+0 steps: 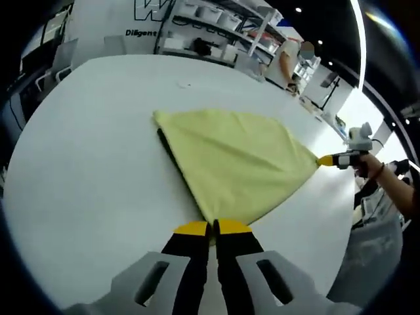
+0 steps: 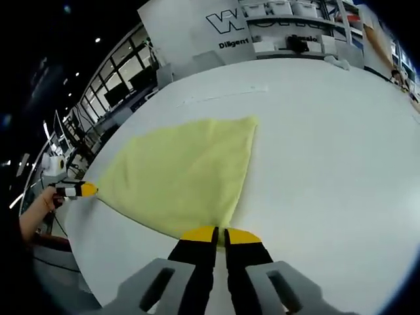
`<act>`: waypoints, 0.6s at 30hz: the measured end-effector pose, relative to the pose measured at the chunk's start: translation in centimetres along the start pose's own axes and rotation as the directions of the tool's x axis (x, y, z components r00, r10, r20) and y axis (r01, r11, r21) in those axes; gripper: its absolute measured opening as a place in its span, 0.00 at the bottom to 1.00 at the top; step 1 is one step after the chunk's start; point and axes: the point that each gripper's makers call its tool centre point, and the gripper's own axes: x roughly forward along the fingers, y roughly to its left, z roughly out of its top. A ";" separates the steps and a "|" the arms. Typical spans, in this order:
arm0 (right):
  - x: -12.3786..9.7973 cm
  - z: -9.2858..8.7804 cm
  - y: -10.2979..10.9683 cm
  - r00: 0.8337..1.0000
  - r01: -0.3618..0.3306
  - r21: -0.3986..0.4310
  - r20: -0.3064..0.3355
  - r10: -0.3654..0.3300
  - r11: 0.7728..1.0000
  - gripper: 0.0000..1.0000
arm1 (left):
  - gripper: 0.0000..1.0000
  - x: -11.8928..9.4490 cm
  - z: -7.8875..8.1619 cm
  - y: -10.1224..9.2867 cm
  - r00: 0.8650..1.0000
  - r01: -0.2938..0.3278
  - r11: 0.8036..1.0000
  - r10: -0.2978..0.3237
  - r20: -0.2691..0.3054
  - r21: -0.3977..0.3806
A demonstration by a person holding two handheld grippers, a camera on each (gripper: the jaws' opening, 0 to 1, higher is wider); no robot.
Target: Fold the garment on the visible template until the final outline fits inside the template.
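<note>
2 corners of the cloth (image 1: 233, 161) are pinched at this moment, 1 in each of my grippers.

Left gripper view:
- My left gripper (image 1: 212, 229) has its yellow-tipped jaws closed almost flush, with the near corner of the yellow cloth caught between them.
- The cloth lies spread on the white table (image 1: 85, 164), tapering from a far corner toward my 2 grips.
- A dark edge (image 1: 169, 149) shows along the cloth's left side. I judge it to be the template, mostly covered, but I cannot tell its full outline.
- My right gripper (image 1: 326, 160) enters from the right, clamped on the opposite corner, with my hand (image 1: 371, 168) behind it.
- Shelving (image 1: 216, 26) stands beyond the table.

Right gripper view:
- My right gripper (image 2: 220, 233) is likewise closed on its own corner of the cloth (image 2: 184, 174).
- My left gripper (image 2: 88, 189) shows at the far left, gripping the other corner.
- The stretch of cloth between the 2 grips looks taut and slightly raised.

Procedure, as I judge it:
1. Hold both pinches firm; a slipped corner spoils the fold line.
2. Lift both corners together, level, only enough to clear the table.
3. Carry them across toward the far corner, keeping equal tension so the edge stays straight.
4. Lay the corners down matched to the edge below, inside the dark outline.
5. Release only once the cloth rests flat.
</note>
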 end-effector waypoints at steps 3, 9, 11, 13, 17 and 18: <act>0.0 -0.2 0.0 1.000 0.003 0.003 -0.001 -0.003 1.000 0.00 | 0.00 -0.4 0.1 -0.2 0.999 -0.013 0.999 0.012 0.031 0.031; 0.0 -0.6 0.2 1.000 0.000 0.007 -0.015 0.000 1.000 0.00 | 0.00 -0.9 -0.8 -0.3 0.999 -0.037 0.997 0.036 0.021 0.065; -0.2 -0.9 0.5 1.000 -0.005 0.003 -0.022 0.005 1.000 0.00 | 0.00 -1.2 -1.1 -0.2 0.999 -0.036 0.997 0.035 0.019 0.061; -0.3 -1.1 0.7 1.000 -0.010 0.000 -0.028 0.010 1.000 0.00 | 0.00 -1.5 -1.6 -0.3 0.999 -0.034 0.998 0.034 0.005 0.048; -0.6 -1.9 1.6 0.999 -0.029 0.000 -0.040 0.029 1.000 0.00 | 0.00 -2.1 -2.1 0.1 0.999 -0.047 0.997 0.048 -0.004 0.056; -0.7 -2.0 1.7 0.999 -0.032 0.000 -0.040 0.032 1.000 0.00 | 0.00 -2.2 -2.2 0.1 0.999 -0.049 0.997 0.050 -0.009 0.054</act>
